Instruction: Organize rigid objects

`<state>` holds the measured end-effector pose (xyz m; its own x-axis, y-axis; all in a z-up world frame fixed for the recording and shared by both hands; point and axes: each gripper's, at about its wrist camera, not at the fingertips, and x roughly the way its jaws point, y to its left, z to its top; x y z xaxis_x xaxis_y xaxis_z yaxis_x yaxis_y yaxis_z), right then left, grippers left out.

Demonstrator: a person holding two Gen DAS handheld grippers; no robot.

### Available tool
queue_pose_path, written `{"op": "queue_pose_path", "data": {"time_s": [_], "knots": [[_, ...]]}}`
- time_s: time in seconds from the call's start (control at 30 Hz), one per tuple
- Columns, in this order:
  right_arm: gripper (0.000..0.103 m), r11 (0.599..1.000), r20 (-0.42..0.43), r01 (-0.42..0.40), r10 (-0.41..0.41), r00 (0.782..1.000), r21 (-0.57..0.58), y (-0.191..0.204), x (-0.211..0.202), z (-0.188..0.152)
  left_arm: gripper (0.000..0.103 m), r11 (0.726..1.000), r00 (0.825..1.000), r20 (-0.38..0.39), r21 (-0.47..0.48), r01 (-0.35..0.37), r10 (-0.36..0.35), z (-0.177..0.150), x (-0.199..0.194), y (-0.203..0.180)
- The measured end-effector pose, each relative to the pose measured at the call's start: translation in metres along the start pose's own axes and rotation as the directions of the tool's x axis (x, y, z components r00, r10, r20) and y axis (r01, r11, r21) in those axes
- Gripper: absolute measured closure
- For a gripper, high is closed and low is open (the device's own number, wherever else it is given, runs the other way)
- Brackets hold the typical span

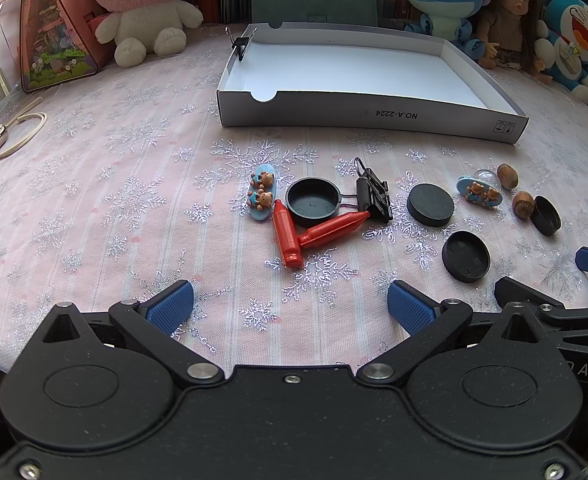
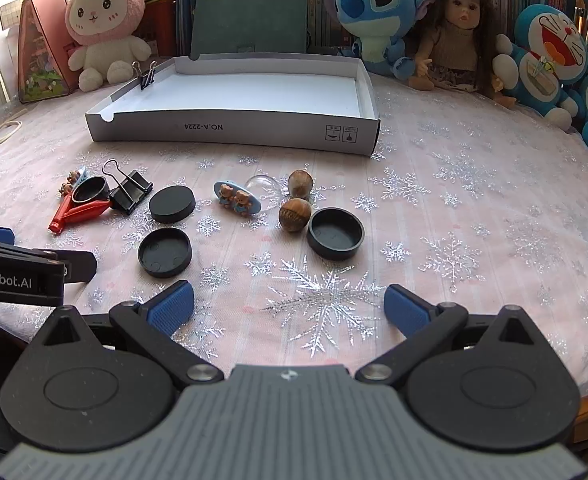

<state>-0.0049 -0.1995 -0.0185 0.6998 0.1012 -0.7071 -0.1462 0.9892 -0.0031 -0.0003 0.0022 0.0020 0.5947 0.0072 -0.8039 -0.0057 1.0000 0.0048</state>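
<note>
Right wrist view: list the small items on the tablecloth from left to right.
Red crayons → binder clip → flat black cap → bear clip → lower acorn → upturned black cap.

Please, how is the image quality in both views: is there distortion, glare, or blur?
Left wrist view: strong fisheye bending, the white box looks curved; daylight washes out the upper left edge; the small items are sharp. Right wrist view: same bending, bright window glare at the top right, and the silver snowflakes on the tablecloth glitter.
</note>
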Motion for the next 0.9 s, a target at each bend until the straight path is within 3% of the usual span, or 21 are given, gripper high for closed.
{"op": "queue_pose_path", "data": {"time_s": [0.9], "knots": [[0.000,1.000,0.017,-0.002,0.002,1.000,-0.005,-0.0005,0.0006,-0.0032,0.000,1.000,1.000,0.006,0.000,-0.001,0.001,-0.0004,-0.0001,0.0000]]}}
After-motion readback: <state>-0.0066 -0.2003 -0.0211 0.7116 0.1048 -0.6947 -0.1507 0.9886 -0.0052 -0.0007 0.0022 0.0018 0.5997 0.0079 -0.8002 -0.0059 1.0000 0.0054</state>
